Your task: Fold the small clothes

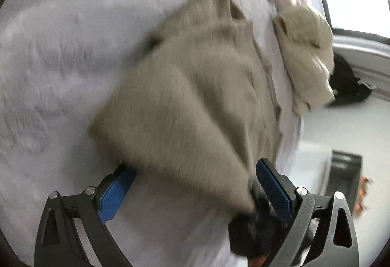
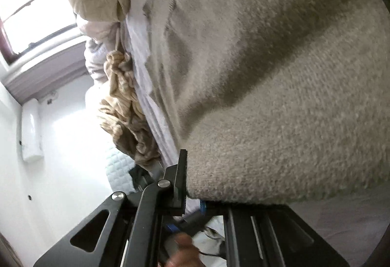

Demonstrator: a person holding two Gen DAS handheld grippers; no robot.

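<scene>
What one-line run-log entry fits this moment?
left gripper: open, straddling knit garment edge | right gripper: against knit garment, grip unclear | knit garment: on bed sheet

The taupe garment (image 2: 280, 120) looked nubbly, matt knit; the bedsheet (image 1: 61, 47) smooth cloth; the left gripper (image 1: 195, 184) matt black plastic, blue textured pads (image 1: 117, 196).

You've got a bed with a pale lilac sheet (image 1: 61, 59) filling the left of the left wrist view. Bright window (image 1: 353, 8) upper right there, blown out. White wall (image 2: 68, 145) lower left of the right wrist view, a white box (image 2: 30, 130) mounted on it, grey sill (image 2: 46, 71) above.
</scene>
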